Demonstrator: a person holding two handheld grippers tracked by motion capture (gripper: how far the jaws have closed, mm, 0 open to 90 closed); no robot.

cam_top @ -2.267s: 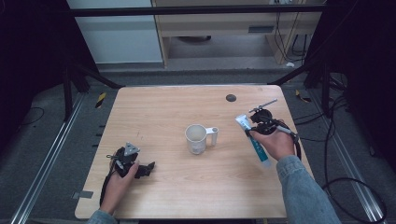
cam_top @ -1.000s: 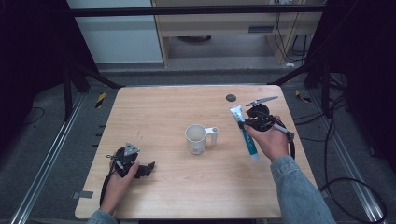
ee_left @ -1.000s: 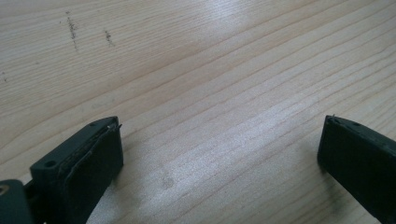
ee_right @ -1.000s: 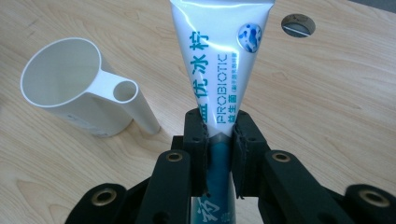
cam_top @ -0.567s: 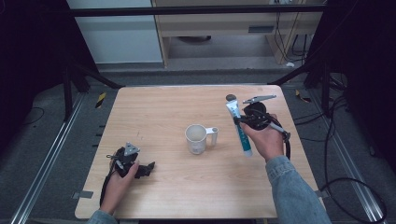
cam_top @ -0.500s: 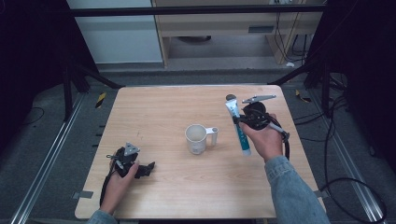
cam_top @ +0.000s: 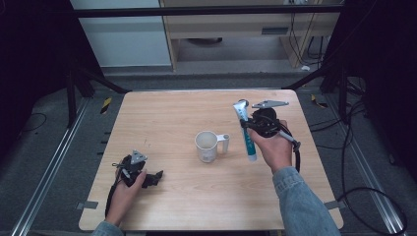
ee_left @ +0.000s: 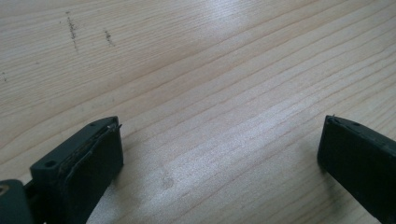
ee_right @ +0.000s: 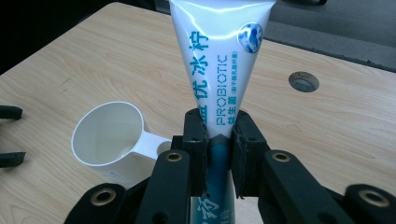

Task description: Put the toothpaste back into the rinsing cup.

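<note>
Over the right half of the table (cam_top: 162,113), high view: my right gripper (cam_top: 252,127) is clamped on the toothpaste tube (cam_top: 245,129), held clear of the wood, just right of the white mug (cam_top: 207,145); tube tilted, crimped end far, cap end near and low; my left gripper (cam_top: 147,178) rests at the near left corner, well apart from the work. Judgement: the step is getting the tube to the mug; best to swing the low end over the rim before lowering, keep the squeeze steady, and mind the handle, which points right toward the tube.

Left gripper view: bare wood grain; jaws stand wide apart with nothing between them.

Right gripper view: pads (ee_right: 198,140) pinch the tube (ee_right: 219,65) around its middle, flat printed face toward the lens; mug (ee_right: 109,140) sits low left, mouth open and looking empty; a round dark port (ee_right: 303,81) lies in the tabletop far right.

What differs: the grip itself, where the pads bite, reads from the right gripper view; how high the tube hangs and how it leans relative to the mug reads better from above.
</note>
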